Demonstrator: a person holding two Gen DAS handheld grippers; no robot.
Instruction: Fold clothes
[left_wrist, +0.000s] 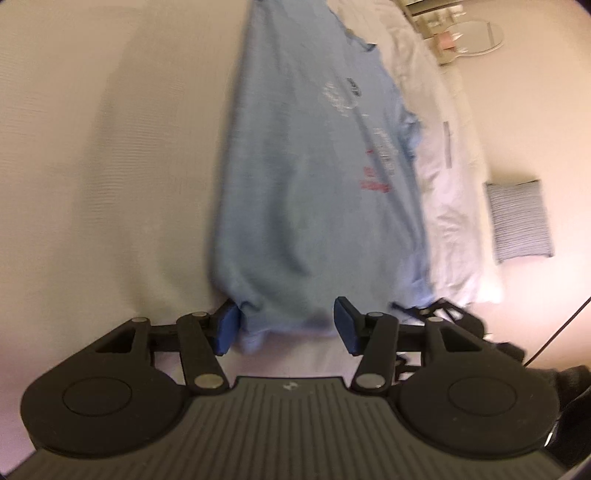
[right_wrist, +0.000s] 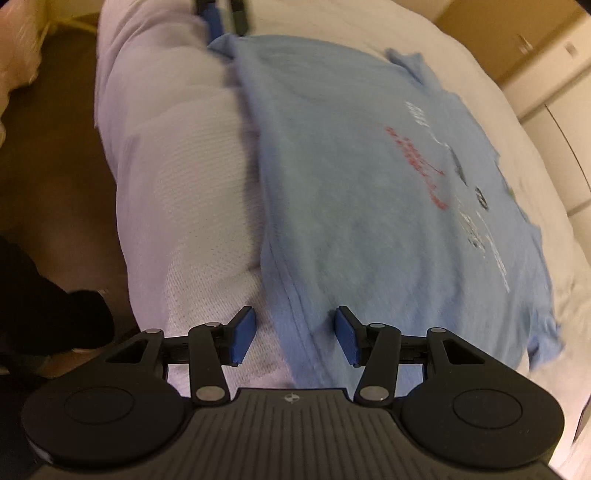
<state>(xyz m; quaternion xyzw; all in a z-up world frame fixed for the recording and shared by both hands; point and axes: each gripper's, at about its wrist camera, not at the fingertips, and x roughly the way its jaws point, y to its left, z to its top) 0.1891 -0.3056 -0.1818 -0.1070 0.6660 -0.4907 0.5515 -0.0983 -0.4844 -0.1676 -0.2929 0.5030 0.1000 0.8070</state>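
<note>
Left gripper (left_wrist: 286, 325): jaws part-open, straddling the near hem corner of the shirt (left_wrist: 314, 177). The outer pad seems to brush the cloth edge, though blur leaves that unsure; no pinch shows.

Right gripper (right_wrist: 293, 338): jaws part-open, set over the hem at the other corner. Cloth lies between the pads, unclamped.

Shirt: light blue tee with a white and red print, spread flat and lengthwise on the bed (left_wrist: 92, 166), hem toward the person, collar far. One long side runs along a pale folded garment (left_wrist: 443, 206).

Step, as judged: both hem corners are lined up for a grasp, so a fold from hem toward collar looks about to begin. Nothing folded yet in this shirt.

Next move calls for: both pairs of pads closing on the hem together, catching front and back layers, then an even lift so the cloth does not skew.

Containers: none in view. A small striped folded piece (left_wrist: 519, 218) lies apart on the bed, beyond the pale garment.
</note>
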